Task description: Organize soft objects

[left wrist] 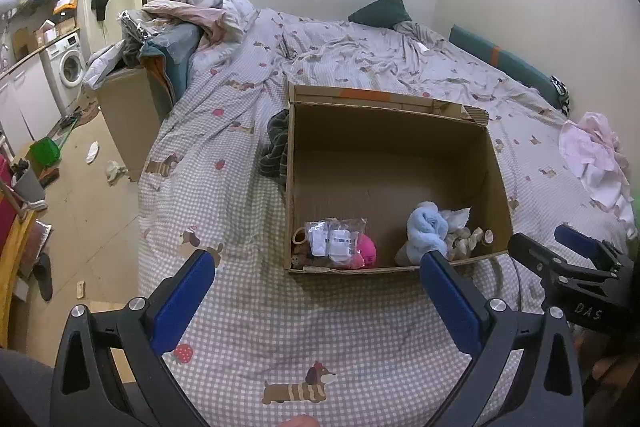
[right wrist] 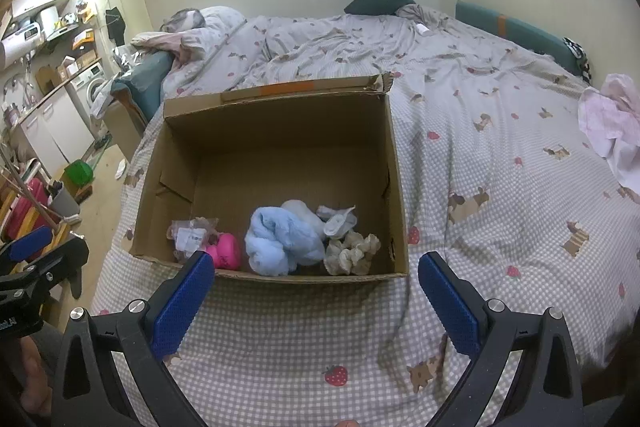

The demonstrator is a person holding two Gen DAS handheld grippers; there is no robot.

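Note:
An open cardboard box (left wrist: 384, 131) (right wrist: 280, 131) stands on the bed. Along its near wall lie a light blue cloth (left wrist: 426, 227) (right wrist: 280, 239), a pink soft item (left wrist: 366, 251) (right wrist: 226, 255), bagged white socks (left wrist: 334, 239) (right wrist: 188, 233) and beige scrunched fabric (left wrist: 466, 237) (right wrist: 352, 251). My left gripper (left wrist: 316, 287) is open and empty above the bedsheet in front of the box. My right gripper (right wrist: 316, 287) is open and empty just before the box's near wall. A pink garment (left wrist: 596, 159) (right wrist: 612, 123) lies on the bed at right. A dark striped cloth (left wrist: 276, 147) lies against the box's left side.
The bed (left wrist: 248, 307) (right wrist: 500, 147) has a checked sheet with dog prints. A pile of bedding (left wrist: 188, 15) sits at its far left, a dark green pillow (left wrist: 380, 11) at the back. A second cardboard box (left wrist: 128, 115) and a cluttered floor (left wrist: 80, 195) lie to the left.

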